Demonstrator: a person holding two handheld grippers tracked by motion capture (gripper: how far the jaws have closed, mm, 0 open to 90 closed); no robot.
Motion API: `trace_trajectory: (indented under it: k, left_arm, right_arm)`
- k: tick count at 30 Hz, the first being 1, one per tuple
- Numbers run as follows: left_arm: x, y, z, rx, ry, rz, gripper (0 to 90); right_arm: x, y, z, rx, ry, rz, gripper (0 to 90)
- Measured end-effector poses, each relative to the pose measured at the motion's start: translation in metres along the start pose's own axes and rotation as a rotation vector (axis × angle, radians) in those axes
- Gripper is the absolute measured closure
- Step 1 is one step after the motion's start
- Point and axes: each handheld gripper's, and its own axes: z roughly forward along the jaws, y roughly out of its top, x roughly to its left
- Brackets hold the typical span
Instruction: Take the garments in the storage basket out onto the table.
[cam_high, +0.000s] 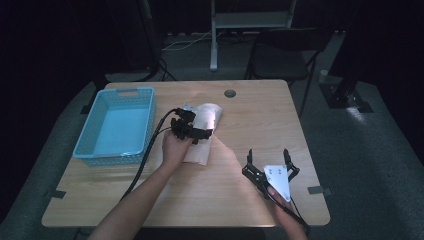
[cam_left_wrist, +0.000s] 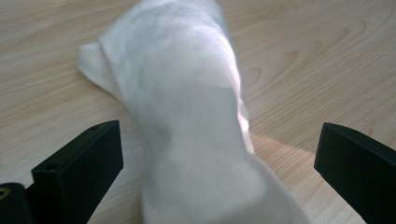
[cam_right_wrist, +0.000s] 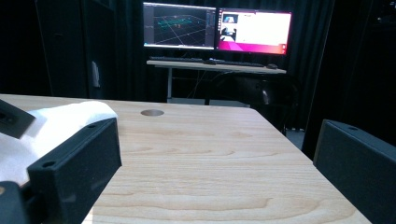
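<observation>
your left gripper sits over the white cloth, fingers spread wide. in the left gripper view the cloth runs straight up the middle between the two fingers, clear gaps to the pad on either side, nothing pinched. so it's straddled, not held.

cloth lies on the worktop just right of the blue basket, bunched into a long roll. in the left gripper view the cloth's long axis runs away from the fingers, roughly along the way they point, with the far end tapering off ahead and a loose corner flaring to the left finger's side. that's the relation that counts, i'd say: closing here would squeeze it across its narrow width, which looks like a workable pinch.

your right gripper is well apart from it, near the worktop's front right corner, fingers spread too, bare wood between them. from that gripper the cloth sits off beyond the left finger.

the left hand is clearly the nearer one. the basket is on the far side of your left hand from the right gripper, so my guess is any carry over there falls to the left.
</observation>
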Motion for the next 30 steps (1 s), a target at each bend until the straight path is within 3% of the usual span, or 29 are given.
trace_trajectory:
  k: [6, 9, 13, 18, 23, 30]
  left_arm:
    - [-0.002, -0.007, -0.016, -0.030, 0.021, 0.058, 2.1]
    - [-0.002, -0.012, -0.025, -0.058, -0.012, 0.024, 2.0]
    - [-0.006, -0.019, -0.034, -0.082, 0.004, 0.072, 2.0]
    - [-0.001, -0.033, -0.048, -0.136, -0.043, 0.027, 2.0]
    - [0.003, -0.049, -0.058, -0.158, -0.039, 0.022, 2.0]
    - [0.003, -0.068, -0.075, -0.202, -0.037, 0.061, 2.0]
  right_arm:
    - [0.000, 0.000, 0.000, 0.001, -0.001, 0.000, 0.2]
    - [0.000, 0.000, 0.000, 0.000, -0.002, 0.001, 0.2]
    - [0.000, 0.000, 0.000, 0.000, -0.002, 0.001, 0.2]
    - [0.000, 0.000, 0.000, 0.000, -0.002, -0.001, 0.2]
    - [0.000, 0.000, 0.000, 0.001, -0.001, 0.001, 0.2]
    - [0.000, 0.000, 0.000, 0.000, -0.002, 0.000, 0.2]
